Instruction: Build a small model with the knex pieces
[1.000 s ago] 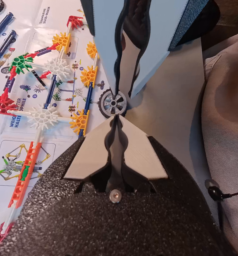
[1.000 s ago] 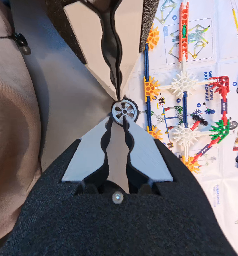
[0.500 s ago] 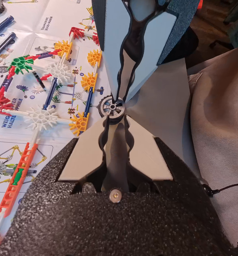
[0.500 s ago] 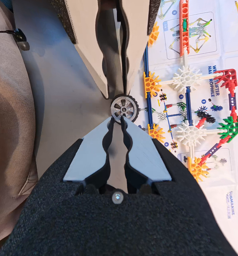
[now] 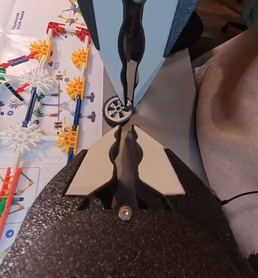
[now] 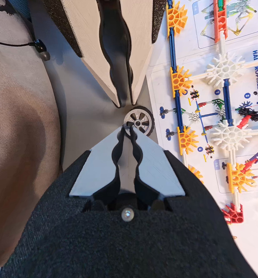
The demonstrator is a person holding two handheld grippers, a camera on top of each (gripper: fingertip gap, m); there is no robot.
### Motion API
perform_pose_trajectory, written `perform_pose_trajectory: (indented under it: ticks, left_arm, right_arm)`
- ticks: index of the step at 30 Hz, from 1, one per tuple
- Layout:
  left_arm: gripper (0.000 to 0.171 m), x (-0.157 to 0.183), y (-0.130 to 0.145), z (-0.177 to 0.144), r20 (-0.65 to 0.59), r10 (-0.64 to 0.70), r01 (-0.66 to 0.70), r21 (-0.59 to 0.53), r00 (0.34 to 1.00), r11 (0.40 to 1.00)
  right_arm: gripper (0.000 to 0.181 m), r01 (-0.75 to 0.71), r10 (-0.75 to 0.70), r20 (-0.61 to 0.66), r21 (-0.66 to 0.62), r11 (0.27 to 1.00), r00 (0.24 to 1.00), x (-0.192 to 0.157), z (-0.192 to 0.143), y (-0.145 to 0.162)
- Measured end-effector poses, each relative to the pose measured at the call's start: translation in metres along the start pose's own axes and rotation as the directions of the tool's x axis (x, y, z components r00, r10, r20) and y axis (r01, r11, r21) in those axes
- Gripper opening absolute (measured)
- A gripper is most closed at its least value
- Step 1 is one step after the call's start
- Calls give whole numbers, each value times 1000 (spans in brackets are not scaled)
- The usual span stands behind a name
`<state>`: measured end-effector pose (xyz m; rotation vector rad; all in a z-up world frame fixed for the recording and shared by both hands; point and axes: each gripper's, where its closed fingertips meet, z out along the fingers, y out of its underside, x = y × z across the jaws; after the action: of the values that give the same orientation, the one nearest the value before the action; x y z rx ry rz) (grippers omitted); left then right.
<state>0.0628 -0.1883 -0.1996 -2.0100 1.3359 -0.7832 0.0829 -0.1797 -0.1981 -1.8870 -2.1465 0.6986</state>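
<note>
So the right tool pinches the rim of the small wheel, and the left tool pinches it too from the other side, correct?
Not quite. The right tool does pinch the rim of the small wheel, but the left tool does not: the left wrist view shows its fingertips parted, just short of the wheel, gripping nothing.

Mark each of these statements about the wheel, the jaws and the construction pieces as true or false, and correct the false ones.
1. The right gripper has its jaws pinched on the rim of the small silver-spoked wheel with a black rubber tyre. True.
2. The left gripper grips the wheel as well. False: its jaws are slightly apart and stop just short of the tyre.
3. The wheel lies on the plain grey tabletop, beside the edge of the white printed instruction sheet. True.
4. The assembled rod-and-connector frame of yellow, white, red and blue plastic pieces rests on the bare table. False: it lies on the instruction sheet.
</note>
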Motion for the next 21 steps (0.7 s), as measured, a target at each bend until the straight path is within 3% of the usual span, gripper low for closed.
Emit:
perform_pose_trajectory:
  ticks: [12, 21]
  left_arm:
    - [6, -4, -3, 6, 60, 18, -19, 3, 998, 1000]
    - [3, -7, -3, 7, 93, 28, -28, -1, 995, 1000]
  right_arm:
    - [4, 51, -52, -70, -21, 999, 996, -3, 4, -5]
    - [2, -122, 121, -37, -32, 992, 992, 0, 6, -4]
